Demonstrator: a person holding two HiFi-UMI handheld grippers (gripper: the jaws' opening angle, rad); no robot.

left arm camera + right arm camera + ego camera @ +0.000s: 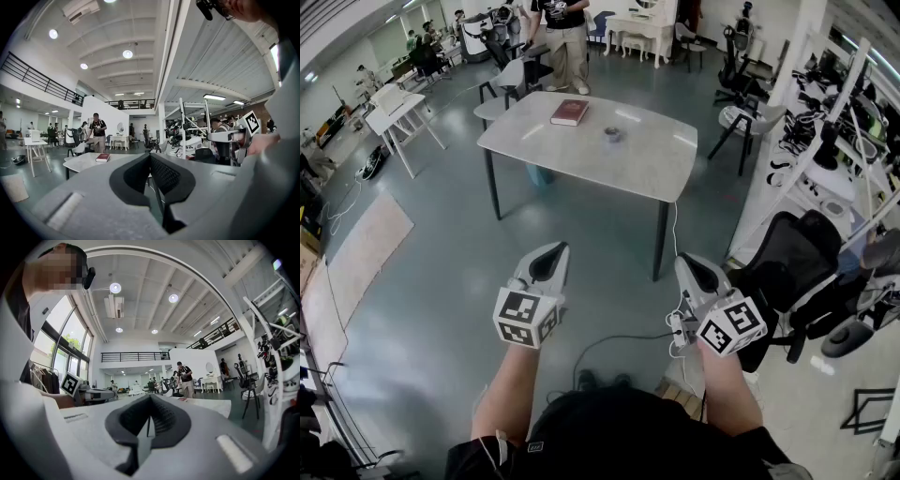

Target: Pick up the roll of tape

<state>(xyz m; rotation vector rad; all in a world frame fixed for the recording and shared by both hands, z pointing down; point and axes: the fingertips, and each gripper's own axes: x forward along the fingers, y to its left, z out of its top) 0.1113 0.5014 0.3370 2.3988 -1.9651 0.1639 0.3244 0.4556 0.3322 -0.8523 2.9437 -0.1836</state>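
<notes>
The roll of tape point(613, 134) is a small grey ring lying on the white table point(581, 155), right of a red book point(570, 112). Both grippers are held level in front of the person, well short of the table, with floor between. My left gripper point(551, 255) is shut with nothing in it; in the left gripper view its dark pads point(140, 176) meet, and the book point(103, 157) shows on the table beyond. My right gripper point(688, 264) is also shut and holds nothing, its pads point(164, 420) closed together. The tape is in neither gripper view.
A person point(565, 42) stands beyond the table's far side. A grey chair point(502, 89) stands at its far left corner and a white desk point(394, 108) further left. A black office chair point(797, 267) and shelving stand close on the right. A cable point(609, 342) runs over the floor.
</notes>
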